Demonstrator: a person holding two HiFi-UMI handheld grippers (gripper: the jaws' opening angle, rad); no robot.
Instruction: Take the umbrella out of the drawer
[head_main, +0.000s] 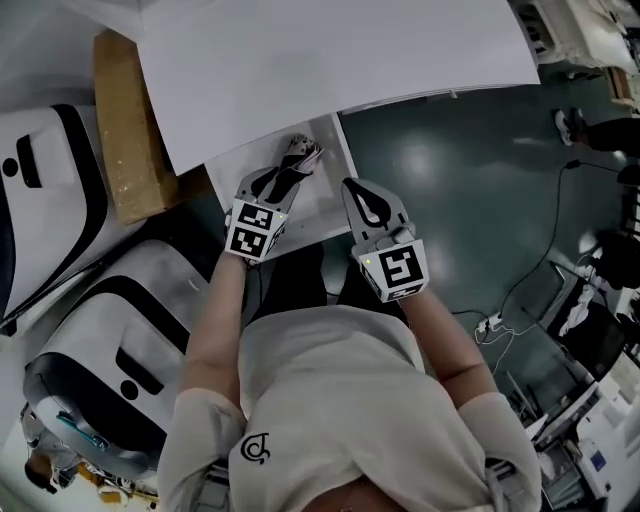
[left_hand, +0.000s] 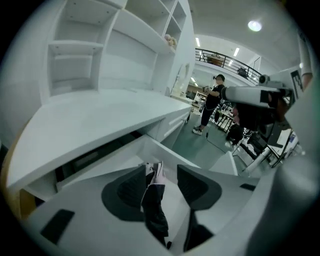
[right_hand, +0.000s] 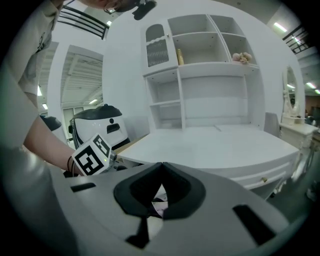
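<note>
Dark umbrella in white drawer, near end hidden behind left gripper

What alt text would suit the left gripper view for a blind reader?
The left hand-held gripper, jaws apart, points into an open white drawer, with a folded dark umbrella lying between its jaws. A white desk and shelves stand above.

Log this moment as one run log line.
left tool: open, umbrella between jaws, not clamped | right tool: shut, empty | drawer: open, umbrella inside
</note>
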